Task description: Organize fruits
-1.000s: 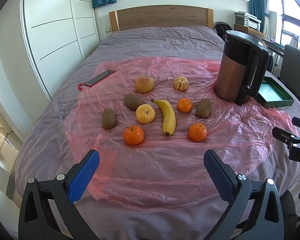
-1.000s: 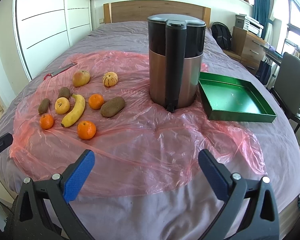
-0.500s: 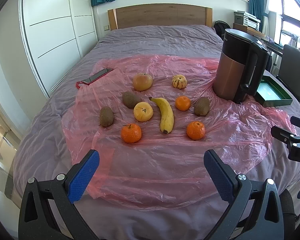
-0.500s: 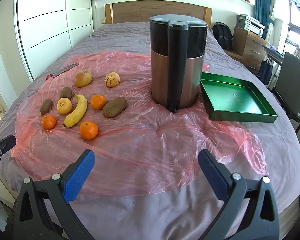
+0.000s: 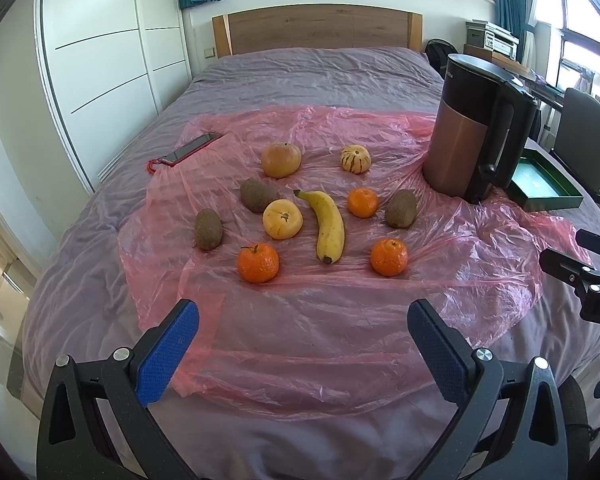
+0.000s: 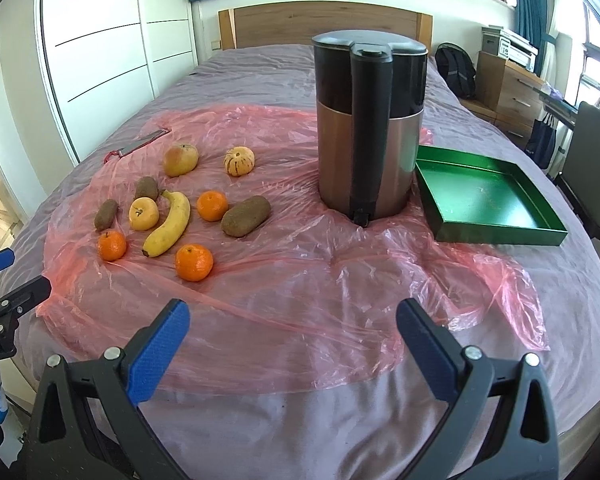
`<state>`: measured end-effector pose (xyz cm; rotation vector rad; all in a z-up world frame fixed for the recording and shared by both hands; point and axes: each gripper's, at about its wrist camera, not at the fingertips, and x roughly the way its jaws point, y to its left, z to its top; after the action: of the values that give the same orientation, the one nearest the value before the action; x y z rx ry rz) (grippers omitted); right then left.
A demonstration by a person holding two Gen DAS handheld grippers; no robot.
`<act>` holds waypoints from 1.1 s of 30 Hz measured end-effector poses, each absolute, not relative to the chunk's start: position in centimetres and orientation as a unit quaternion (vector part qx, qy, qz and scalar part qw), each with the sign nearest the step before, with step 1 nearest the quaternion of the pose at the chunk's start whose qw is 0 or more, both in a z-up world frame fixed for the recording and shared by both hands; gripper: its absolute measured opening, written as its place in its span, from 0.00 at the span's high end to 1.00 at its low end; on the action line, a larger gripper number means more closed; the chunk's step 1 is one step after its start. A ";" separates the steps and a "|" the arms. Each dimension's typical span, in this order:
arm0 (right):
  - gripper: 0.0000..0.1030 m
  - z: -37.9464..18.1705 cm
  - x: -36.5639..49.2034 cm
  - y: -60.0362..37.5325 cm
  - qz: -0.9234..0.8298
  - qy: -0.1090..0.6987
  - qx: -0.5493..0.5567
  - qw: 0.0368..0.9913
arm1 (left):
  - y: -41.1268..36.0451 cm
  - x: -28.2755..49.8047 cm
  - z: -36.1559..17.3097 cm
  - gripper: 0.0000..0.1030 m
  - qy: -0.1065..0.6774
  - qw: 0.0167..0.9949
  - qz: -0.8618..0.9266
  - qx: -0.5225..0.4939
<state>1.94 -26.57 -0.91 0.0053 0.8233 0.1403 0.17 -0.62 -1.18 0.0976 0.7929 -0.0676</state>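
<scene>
Left wrist view: left tongs (image 5: 302, 346) stand wide apart and empty, hovering over the near edge of the pink plastic sheet (image 5: 300, 320) on the bed (image 5: 320, 72). Against the picture a second earlier, the fruit group sits slightly further left and higher in view; the fruits themselves have not shifted on the sheet. Landmark: the kettle (image 5: 476, 128). Left of the kettle lie a striped small fruit (image 5: 355, 159) and a pale round fruit (image 5: 281, 159). Nearer than the kettle, to its left: a kiwi (image 5: 401, 209), a mandarin (image 5: 363, 202), the banana (image 5: 327, 225), a yellow fruit (image 5: 282, 219) touching another kiwi (image 5: 257, 196), a third kiwi (image 5: 208, 229), and two more mandarins (image 5: 258, 263) (image 5: 389, 257). A phone (image 5: 188, 148) lies far left of the kettle, at the sheet's edge. The green tray (image 5: 548, 188) shows just right of the kettle. The right tongs (image 5: 576, 264) enter at the right edge.

Right wrist view: right tongs (image 6: 292, 342) also stand apart, empty, over the sheet's near edge. The kettle (image 6: 370, 124) looms a little larger than before. The green tray (image 6: 488, 204), holding no fruit, sits just right of it; all fruit, the banana (image 6: 170, 224) among it, lies to its left.
</scene>
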 end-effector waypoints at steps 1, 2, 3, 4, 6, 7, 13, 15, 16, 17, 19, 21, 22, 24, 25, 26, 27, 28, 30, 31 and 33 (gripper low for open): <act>0.00 -0.9 2.0 -26.5 0.070 0.400 0.002 0.914 | -0.7 0.2 -1.2 0.01 0.386 0.921 -0.034 0.048; 0.00 -0.9 1.9 -26.4 0.072 0.400 0.002 0.914 | -0.7 0.2 -1.3 0.01 0.386 0.921 -0.034 0.050; 0.00 -0.9 1.9 -26.3 0.074 0.400 0.002 0.914 | -0.8 0.1 -1.3 0.01 0.386 0.921 -0.035 0.050; 0.00 -0.9 1.9 -26.2 0.076 0.399 0.001 0.914 | -0.8 0.2 -1.3 0.01 0.386 0.921 -0.037 0.049; 0.00 -1.0 1.9 -26.1 0.079 0.399 0.001 0.913 | -0.7 0.2 -1.4 0.01 0.386 0.920 -0.039 0.049; 0.00 -1.0 1.9 -26.1 0.080 0.400 0.001 0.913 | -0.7 0.2 -1.4 0.01 0.386 0.921 -0.039 0.049; 0.00 -1.1 2.1 -26.0 0.084 0.401 0.006 0.912 | -0.9 0.4 -1.6 0.01 0.383 0.921 -0.046 0.051; 0.00 -1.1 2.1 -25.8 0.086 0.403 0.005 0.911 | -1.0 0.5 -1.7 0.01 0.386 0.920 -0.049 0.057; 0.00 -1.2 2.2 -25.7 0.087 0.404 0.004 0.911 | -1.0 0.5 -1.8 0.01 0.387 0.919 -0.050 0.063; 0.00 -1.3 2.2 -25.6 0.088 0.405 0.004 0.910 | -1.0 0.6 -2.0 0.01 0.390 0.917 -0.052 0.068; 0.00 -1.4 2.3 -25.4 0.091 0.406 0.002 0.909 | -0.6 0.6 -2.3 0.01 0.400 0.912 -0.057 0.071; 0.00 -1.5 2.4 -25.1 0.094 0.407 0.000 0.908 | 0.2 0.5 -2.6 0.01 0.407 0.909 -0.059 0.072; 0.00 -1.6 2.5 -24.9 0.097 0.409 -0.001 0.907 | 0.6 0.5 -2.8 0.01 0.414 0.905 -0.061 0.076; 0.00 -1.9 2.8 -24.4 0.104 0.414 -0.005 0.905 | 1.7 0.6 -3.1 0.01 0.427 0.899 -0.066 0.069; 0.00 -2.1 2.9 -24.1 0.107 0.416 -0.007 0.903 | 2.5 0.6 -3.2 0.01 0.430 0.898 -0.066 0.057; 0.00 -2.2 3.1 -23.7 0.111 0.419 -0.009 0.901 | 3.3 0.6 -3.2 0.01 0.431 0.899 -0.064 0.047; 0.00 -2.4 3.3 -23.3 0.116 0.420 -0.011 0.900 | 4.0 0.6 -3.1 0.01 0.430 0.900 -0.060 0.040; 0.00 -2.5 3.4 -22.9 0.121 0.421 -0.012 0.899 | 4.7 0.8 -3.0 0.01 0.430 0.901 -0.052 0.035; 0.00 -2.9 3.9 -22.2 0.129 0.423 -0.013 0.897 | 6.2 1.3 -2.7 0.01 0.429 0.902 -0.039 0.023; 0.00 -3.1 4.2 -21.8 0.133 0.424 -0.012 0.896 | 6.8 1.7 -2.7 0.01 0.429 0.903 -0.033 0.020; 0.00 -3.4 4.8 -20.9 0.141 0.428 -0.012 0.893 | 7.9 2.6 -2.7 0.01 0.429 0.903 -0.023 0.013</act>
<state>4.84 -20.86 -3.43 -0.0244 0.8874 0.2932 2.58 7.87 -2.67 0.0278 0.8874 -0.0473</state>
